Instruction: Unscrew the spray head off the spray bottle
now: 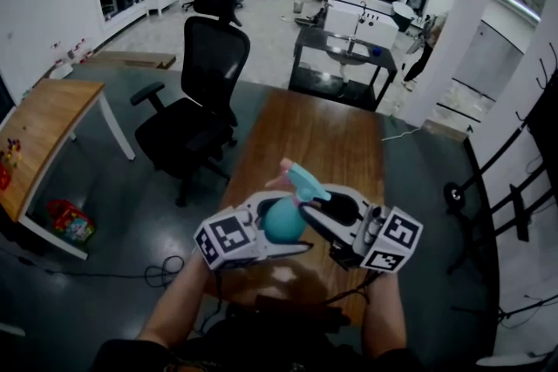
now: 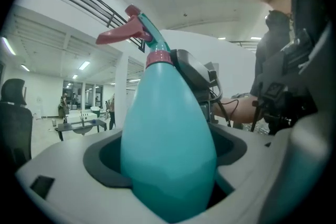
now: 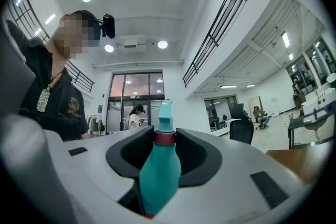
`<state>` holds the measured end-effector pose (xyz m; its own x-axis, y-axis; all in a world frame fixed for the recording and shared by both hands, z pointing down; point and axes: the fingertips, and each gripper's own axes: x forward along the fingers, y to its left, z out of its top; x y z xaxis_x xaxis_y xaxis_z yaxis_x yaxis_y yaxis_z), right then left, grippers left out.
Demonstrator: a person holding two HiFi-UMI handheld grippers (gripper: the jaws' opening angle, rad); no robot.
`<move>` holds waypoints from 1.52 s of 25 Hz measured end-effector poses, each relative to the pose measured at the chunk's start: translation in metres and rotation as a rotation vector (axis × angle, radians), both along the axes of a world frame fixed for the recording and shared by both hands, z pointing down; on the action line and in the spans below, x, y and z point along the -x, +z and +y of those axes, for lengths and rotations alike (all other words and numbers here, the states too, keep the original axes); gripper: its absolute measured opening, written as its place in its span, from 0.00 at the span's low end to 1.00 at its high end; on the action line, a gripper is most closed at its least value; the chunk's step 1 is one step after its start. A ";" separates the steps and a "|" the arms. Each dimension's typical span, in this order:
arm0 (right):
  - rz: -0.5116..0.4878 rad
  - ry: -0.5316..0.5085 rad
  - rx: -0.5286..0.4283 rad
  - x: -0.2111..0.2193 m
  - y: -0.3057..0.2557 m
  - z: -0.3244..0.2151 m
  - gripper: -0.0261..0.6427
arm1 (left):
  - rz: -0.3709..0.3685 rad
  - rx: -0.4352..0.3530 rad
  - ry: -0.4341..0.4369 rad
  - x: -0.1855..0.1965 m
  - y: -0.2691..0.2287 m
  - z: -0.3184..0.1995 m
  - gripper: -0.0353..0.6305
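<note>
— As the grey floor (image 1: 131, 187) fills most of the head view, what stands on it?

— A long wooden surface (image 1: 340, 144) runs up the middle. A black chair (image 1: 205, 91) stands just beside its left edge, and a smaller desk (image 1: 44, 131) sits well apart at the far left.

— And the person?

— Two forearms (image 1: 179, 300) come in from the bottom edge, each hand carrying a tool. The left hand-held gripper (image 1: 277, 231) and the right hand-held gripper (image 1: 316, 212) point toward each other over the near end of the surface.

— What sits between them?

— A teal bottle (image 1: 282, 220), gripped by both at once.

— How does the left one hold it?

— Its own view shows the fat belly of the bottle filling the gap. The jaws stand wide and press on both sides, so it is clamped on the bottle.

— And the right?

— Higher up. In its view the jaws are clamped on the red collar (image 3: 164, 137) at the neck, one pad touching each side.

— Where is the head?

— The head (image 2: 144, 29) is on the bottle, seated above the collar. In the head view it leans toward the upper left, away from the person.

— Anything smaller?

— A pink trigger (image 2: 115, 35) juts from the head, pointing left in the left gripper view.
</note>
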<state>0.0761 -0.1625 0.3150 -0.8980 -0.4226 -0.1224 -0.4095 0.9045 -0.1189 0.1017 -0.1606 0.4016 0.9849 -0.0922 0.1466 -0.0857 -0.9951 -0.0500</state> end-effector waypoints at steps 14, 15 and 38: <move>-0.023 0.172 0.005 -0.004 0.000 -0.016 0.27 | 0.044 -0.015 -0.235 0.008 -0.001 -0.034 0.71; -0.010 0.204 0.004 -0.003 0.001 -0.019 0.27 | 0.031 -0.022 -0.274 0.009 0.002 -0.039 0.71; 0.064 0.357 0.035 0.007 0.011 -0.038 0.23 | -0.069 -0.029 -0.408 0.015 0.020 -0.057 0.71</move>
